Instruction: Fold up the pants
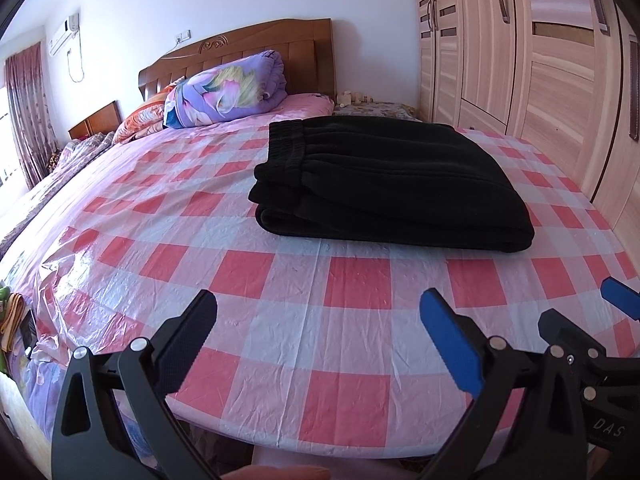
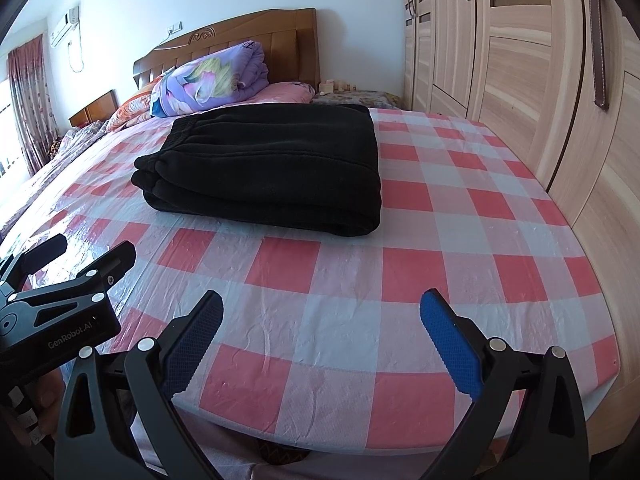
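Observation:
Black pants (image 1: 384,184) lie folded in a thick flat stack on the red-and-white checked sheet (image 1: 280,280), waistband toward the headboard; in the right wrist view the same pants (image 2: 272,172) sit left of centre. My left gripper (image 1: 318,308) hovers open over the sheet near the bed's front edge, well short of the pants, with nothing between its fingers. My right gripper (image 2: 322,308) is open too, equally far back and holding nothing. The right gripper's tip (image 1: 620,298) shows at the left view's right edge, and the left gripper (image 2: 94,256) at the right view's left edge.
A rolled purple floral quilt (image 1: 228,90) and pillows lie against the wooden headboard (image 1: 248,44). A tall wooden wardrobe (image 1: 540,60) stands close along the bed's right side. Curtains (image 1: 28,112) hang at far left. Crinkled plastic sheeting (image 1: 60,280) drapes the bed's left front corner.

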Demonstrator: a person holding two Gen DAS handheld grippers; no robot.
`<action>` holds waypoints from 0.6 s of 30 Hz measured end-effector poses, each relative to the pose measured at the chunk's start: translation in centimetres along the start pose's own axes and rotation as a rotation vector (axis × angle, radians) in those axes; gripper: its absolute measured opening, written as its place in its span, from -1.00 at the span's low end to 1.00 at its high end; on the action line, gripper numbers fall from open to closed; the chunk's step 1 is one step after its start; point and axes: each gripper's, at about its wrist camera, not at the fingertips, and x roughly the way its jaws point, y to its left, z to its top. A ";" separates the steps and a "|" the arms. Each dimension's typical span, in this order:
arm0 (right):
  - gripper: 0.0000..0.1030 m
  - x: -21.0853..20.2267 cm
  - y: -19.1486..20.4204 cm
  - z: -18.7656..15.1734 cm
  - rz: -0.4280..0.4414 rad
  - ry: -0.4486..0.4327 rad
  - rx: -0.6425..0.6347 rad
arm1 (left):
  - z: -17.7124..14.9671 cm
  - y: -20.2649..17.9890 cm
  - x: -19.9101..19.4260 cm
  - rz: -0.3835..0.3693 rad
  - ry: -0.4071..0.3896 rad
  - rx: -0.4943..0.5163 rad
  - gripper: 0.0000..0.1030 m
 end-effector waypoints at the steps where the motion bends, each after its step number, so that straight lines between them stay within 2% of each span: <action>1: 0.88 0.0 0.0 0.0 0.000 0.000 0.000 | 0.0 0.0 0.0 0.000 0.001 -0.001 0.97; 18: 0.88 0.0 0.0 0.0 0.002 0.004 0.003 | 0.0 -0.1 0.1 -0.002 0.005 -0.001 0.97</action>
